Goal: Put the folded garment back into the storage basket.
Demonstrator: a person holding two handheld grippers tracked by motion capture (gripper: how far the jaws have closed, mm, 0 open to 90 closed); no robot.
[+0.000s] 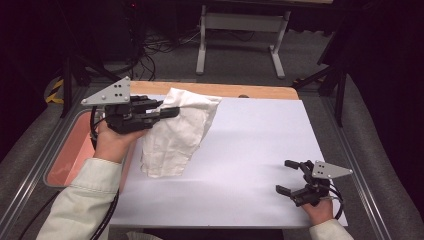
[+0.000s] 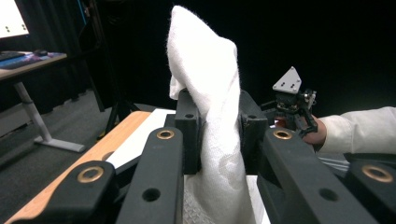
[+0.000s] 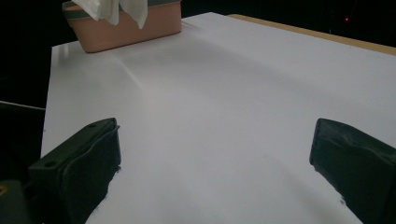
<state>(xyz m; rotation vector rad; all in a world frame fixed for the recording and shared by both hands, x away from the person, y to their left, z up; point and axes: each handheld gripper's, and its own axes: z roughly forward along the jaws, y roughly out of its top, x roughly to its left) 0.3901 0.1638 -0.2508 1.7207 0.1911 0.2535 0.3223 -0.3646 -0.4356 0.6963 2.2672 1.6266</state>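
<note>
Your left gripper (image 1: 167, 111) is clamped on the white cloth (image 1: 175, 132), lifting it off the pink bin (image 1: 70, 150) over the table (image 1: 250, 150), while your right gripper (image 1: 291, 176) waits wide-jawed; next, probably bring it across to take a free corner.

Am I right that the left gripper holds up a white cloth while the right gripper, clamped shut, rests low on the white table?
Not quite: the right gripper is open, its jaws wide apart with nothing between them, as the right gripper view shows. The rest holds: the left gripper is shut on the white cloth, above the white table.
</note>
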